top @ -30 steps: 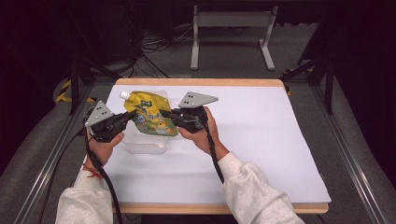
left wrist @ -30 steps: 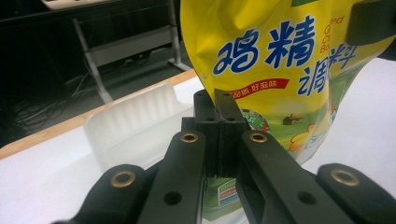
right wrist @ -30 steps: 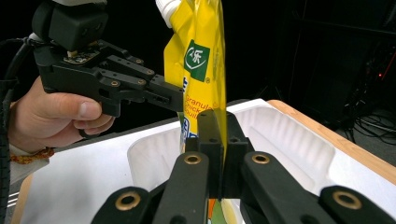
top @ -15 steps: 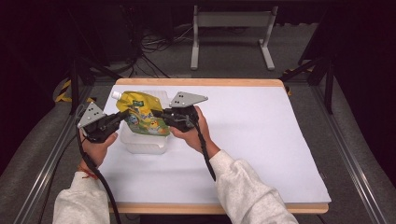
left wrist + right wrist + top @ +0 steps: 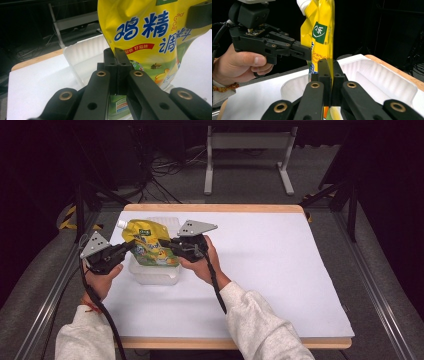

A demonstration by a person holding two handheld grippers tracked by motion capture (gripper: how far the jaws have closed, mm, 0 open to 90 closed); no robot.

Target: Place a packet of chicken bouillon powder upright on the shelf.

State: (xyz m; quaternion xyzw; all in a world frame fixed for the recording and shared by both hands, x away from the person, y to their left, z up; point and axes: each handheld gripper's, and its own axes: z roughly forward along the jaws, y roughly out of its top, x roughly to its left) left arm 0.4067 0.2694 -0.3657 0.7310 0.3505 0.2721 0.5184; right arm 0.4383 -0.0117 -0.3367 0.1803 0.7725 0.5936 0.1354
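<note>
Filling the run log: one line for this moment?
left gripper: shut on yellow pouch | right gripper: shut on yellow pouch | pouch upright above clear container | white table

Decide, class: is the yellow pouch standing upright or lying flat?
Upright. The yellow pouch hangs spout-up above the white tub, its edges pinched by the left gripper and the right gripper.

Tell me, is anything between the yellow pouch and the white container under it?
Nothing visible. The yellow pouch hangs upright above the open white container, held at its edges by the left gripper and right gripper; the container's visible interior looks empty.
</note>
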